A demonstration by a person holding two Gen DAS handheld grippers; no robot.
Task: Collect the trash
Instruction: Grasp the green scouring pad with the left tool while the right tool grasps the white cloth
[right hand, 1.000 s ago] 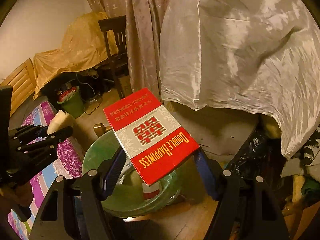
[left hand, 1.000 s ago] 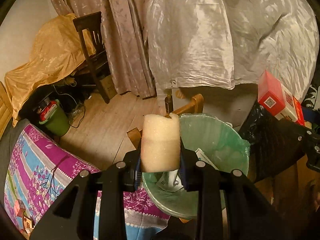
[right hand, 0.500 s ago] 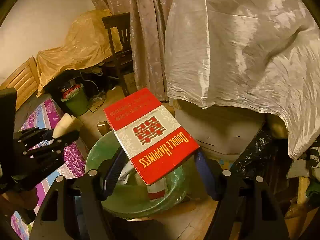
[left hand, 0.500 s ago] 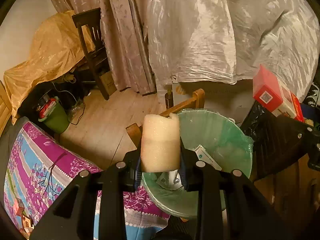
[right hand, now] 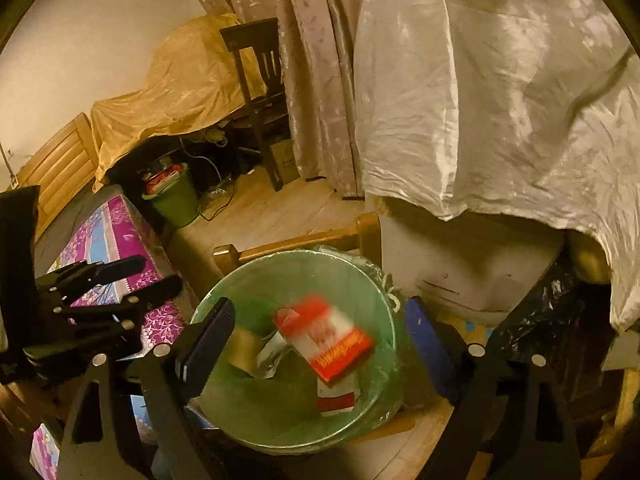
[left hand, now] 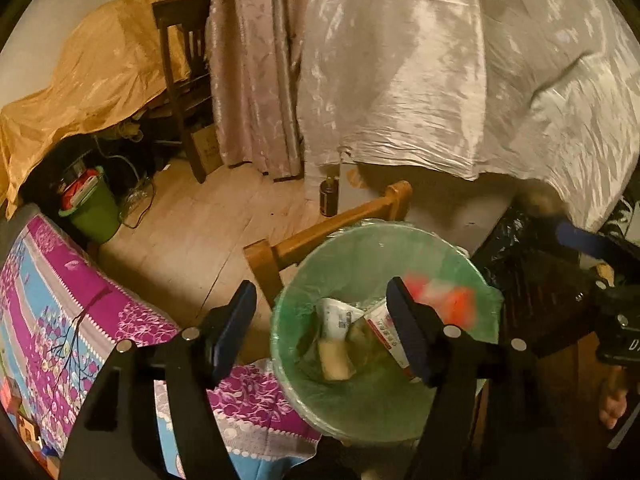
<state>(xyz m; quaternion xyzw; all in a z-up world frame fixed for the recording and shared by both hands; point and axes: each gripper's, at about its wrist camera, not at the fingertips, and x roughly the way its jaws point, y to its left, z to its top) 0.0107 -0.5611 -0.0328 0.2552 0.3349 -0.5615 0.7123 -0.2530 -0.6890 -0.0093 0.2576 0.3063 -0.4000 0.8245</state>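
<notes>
A dim, warm-lit room with a wood floor (left hand: 224, 216) and pale wall (right hand: 100, 32). A dark chair (left hand: 184, 80) stands beside a patterned curtain (left hand: 256, 60). Gold cloth (left hand: 80, 80) and white sheet (left hand: 460, 72) drape furniture. A purple floral cover (left hand: 60, 300) lies nearby.

Both grippers empty, pointing steeply down.
Left gripper (left hand: 322, 322) jaws just opened, nothing between; right gripper (right hand: 320, 336) beside it, likewise just spread wide.
</notes>
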